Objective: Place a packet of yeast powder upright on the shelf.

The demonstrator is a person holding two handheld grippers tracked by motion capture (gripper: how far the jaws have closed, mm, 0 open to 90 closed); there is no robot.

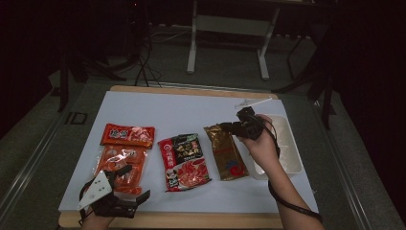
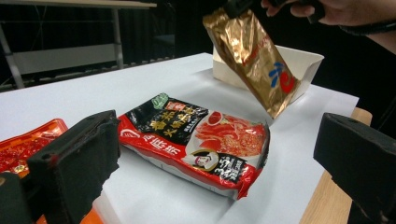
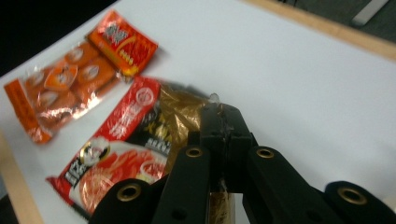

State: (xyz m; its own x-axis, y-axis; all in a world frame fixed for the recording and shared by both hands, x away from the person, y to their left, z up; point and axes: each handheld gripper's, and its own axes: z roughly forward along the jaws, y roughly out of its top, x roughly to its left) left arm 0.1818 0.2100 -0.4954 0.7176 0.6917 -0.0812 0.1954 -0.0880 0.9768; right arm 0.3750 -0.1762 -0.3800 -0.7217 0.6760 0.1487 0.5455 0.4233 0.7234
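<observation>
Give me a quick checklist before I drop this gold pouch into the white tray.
1. Right gripper shut on the gold pouch: ok.
2. Pouch lifted off the table: ok, it hangs tilted in the left gripper view.
3. White tray open and close beside the pouch: ok.
4. Pouch over the tray: not ok, it hangs just left of it.
5. Left gripper open, out of the way: ok.
6. Red packet lies apart: ok.

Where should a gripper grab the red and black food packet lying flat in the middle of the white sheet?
Probably the flat sealed top edge of the red and black food packet, coming from the far side. The packet lies flat and its middle bulges, so the thin end seam suits narrow jaws best.
</observation>
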